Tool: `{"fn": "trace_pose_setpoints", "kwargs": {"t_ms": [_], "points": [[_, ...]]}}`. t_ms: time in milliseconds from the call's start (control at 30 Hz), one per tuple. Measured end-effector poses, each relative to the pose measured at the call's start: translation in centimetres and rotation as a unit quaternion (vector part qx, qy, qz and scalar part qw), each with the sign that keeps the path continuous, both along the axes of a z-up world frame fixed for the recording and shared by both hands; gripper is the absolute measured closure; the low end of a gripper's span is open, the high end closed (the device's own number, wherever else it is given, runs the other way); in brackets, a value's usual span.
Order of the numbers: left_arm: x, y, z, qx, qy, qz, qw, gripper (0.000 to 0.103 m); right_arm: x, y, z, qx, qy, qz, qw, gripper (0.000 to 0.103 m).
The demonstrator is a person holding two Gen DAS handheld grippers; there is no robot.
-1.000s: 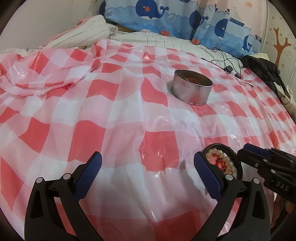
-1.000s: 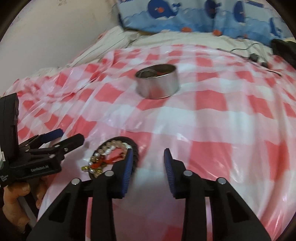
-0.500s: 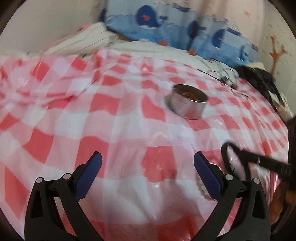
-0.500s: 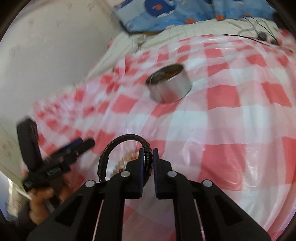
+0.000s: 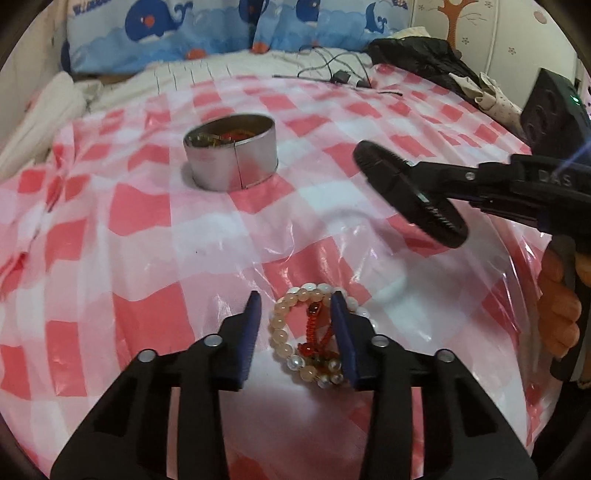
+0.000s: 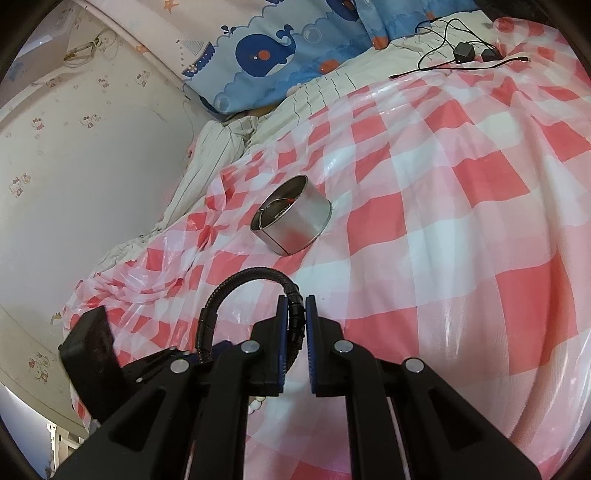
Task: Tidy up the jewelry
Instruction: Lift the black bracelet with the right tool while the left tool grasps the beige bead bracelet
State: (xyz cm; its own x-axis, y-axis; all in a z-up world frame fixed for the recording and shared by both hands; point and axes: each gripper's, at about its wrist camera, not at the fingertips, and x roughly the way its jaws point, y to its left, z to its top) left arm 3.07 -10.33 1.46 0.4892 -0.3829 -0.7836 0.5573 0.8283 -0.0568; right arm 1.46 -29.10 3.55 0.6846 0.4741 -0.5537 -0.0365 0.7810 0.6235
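Several pearl and red bead bracelets (image 5: 291, 345) lie heaped on the red-checked plastic cloth (image 5: 140, 258). My left gripper (image 5: 295, 297) straddles the heap with its jaws closing. The right pad overlaps the beads, while a gap shows at the left pad. My right gripper (image 6: 293, 317) is shut on a black ribbed ring bracelet (image 6: 240, 280). In the left wrist view that black ring bracelet (image 5: 410, 195) hangs above the cloth, to the right. A round metal tin (image 5: 231, 158) with red pieces inside stands farther back on the cloth; the same tin (image 6: 291, 218) shows beyond the ring.
Whale-print pillows (image 5: 207, 33) line the far edge of the bed. Black cables and a charger (image 6: 465, 51) and a dark garment (image 5: 417, 62) lie at the back right. A wall (image 6: 74, 166) bounds the left side. A person's hand (image 5: 557, 321) holds the right gripper.
My left gripper has moved over the bead bracelets and its jaws have narrowed around them. My right gripper has shut on the black ring and lifted it off the beads, rolling as it went.
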Motion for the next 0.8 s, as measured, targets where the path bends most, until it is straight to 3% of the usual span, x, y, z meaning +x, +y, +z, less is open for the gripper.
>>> {"fn": "trace_pose_setpoints", "kwargs": {"t_ms": [67,133,400,533,600,667,700,733,800], "points": [[0.2,-0.3,-0.4,0.009,0.008,-0.006,0.9999,0.091,0.1,0.0,-0.1,0.002,0.001,-0.001,1.0,0.093],[0.1,-0.2,-0.3,0.008,0.008,-0.008,0.9999,0.096,0.1,-0.1,-0.2,0.004,0.002,-0.002,1.0,0.093],[-0.5,1.8,3.0,-0.051,0.011,-0.004,0.9987,0.096,-0.1,-0.2,-0.4,0.008,0.001,0.001,1.0,0.093],[-0.8,2.4,4.6,-0.052,0.0,-0.005,0.9986,0.096,-0.1,-0.1,-0.4,0.009,0.001,0.0,1.0,0.093],[-1.1,2.9,5.8,-0.076,-0.001,-0.007,0.9971,0.096,-0.1,0.0,-0.2,0.009,0.0,-0.001,1.0,0.093],[-1.3,3.8,7.2,-0.133,0.016,-0.019,0.9908,0.096,-0.1,0.0,-0.2,0.01,-0.001,-0.001,1.0,0.093],[-1.4,3.7,7.7,-0.123,0.009,-0.015,0.9923,0.096,-0.2,0.0,-0.1,0.011,-0.001,-0.002,1.0,0.093],[-1.6,2.6,7.7,-0.046,-0.023,-0.009,0.9986,0.096,-0.2,0.0,-0.1,0.012,-0.002,-0.002,1.0,0.093],[-1.0,1.6,6.6,0.007,-0.021,-0.01,0.9997,0.096,-0.1,0.1,-0.1,0.011,-0.001,0.0,1.0,0.093]]}}
